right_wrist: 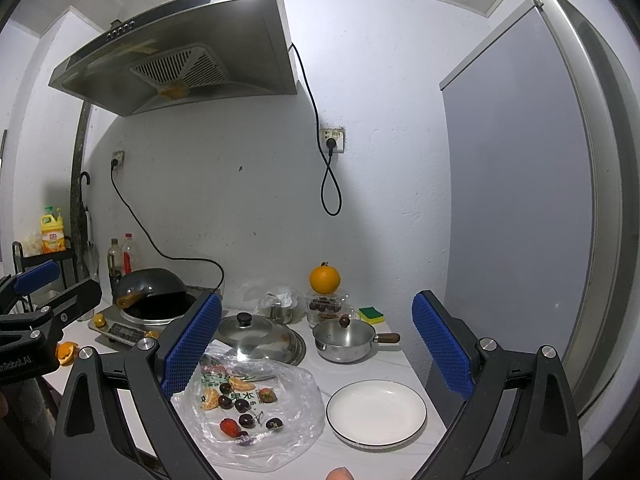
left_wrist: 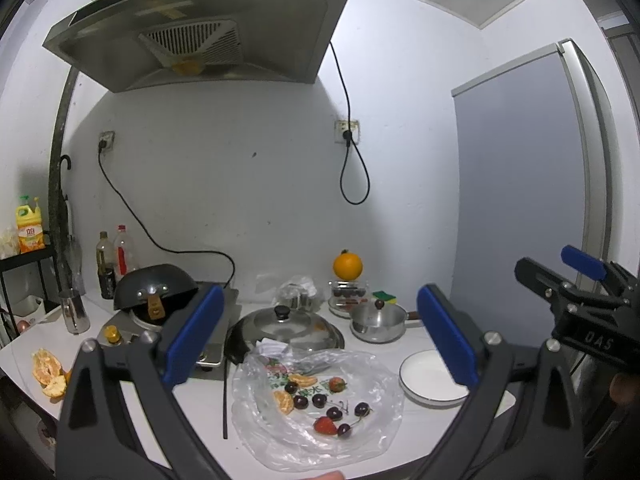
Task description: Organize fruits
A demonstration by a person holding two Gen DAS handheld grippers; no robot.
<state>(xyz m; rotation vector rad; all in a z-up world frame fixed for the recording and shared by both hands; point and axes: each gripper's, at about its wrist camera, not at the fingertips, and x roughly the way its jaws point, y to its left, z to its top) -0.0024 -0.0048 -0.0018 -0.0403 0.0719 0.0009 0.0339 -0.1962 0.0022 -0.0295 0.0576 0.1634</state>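
The counter (right_wrist: 360, 364) carries everything, and the cooking things sit toward the wall: a wok (right_wrist: 150, 286) on its burner, a glass lid (right_wrist: 256, 330) and a small pot (right_wrist: 344, 340). That leaves the front strip free as working room. On that strip a clear plastic bag (right_wrist: 288, 412) lies spread flat, and just to its right, not touching it as far as can be told, stands a white plate (right_wrist: 376, 412). The plate is bare; judged from the task, it is set there to receive the fruit.

Both tools hang above the front edge of the counter, well apart from any fruit. The left gripper (left_wrist: 320, 340) has its jaws spread wide with nothing between them, and the bag shows in the gap. The right gripper (right_wrist: 320, 348) is likewise spread wide and empty, framing bag and plate together. Held this high and open, they seem to be at the start of the job, with nothing yet picked.

The fruit lies loose on the bag: dark cherries (right_wrist: 245, 421), two strawberries and some orange segments (right_wrist: 209, 401). The near strawberry (right_wrist: 229, 427) lies on its side, though the direction of its tip cannot be made out. The far strawberry (right_wrist: 267, 395) is too small to read. The segments lie flat, their long axes roughly across the view. A whole orange (right_wrist: 325, 279) sits back on a clear box (right_wrist: 326, 306), stem up.
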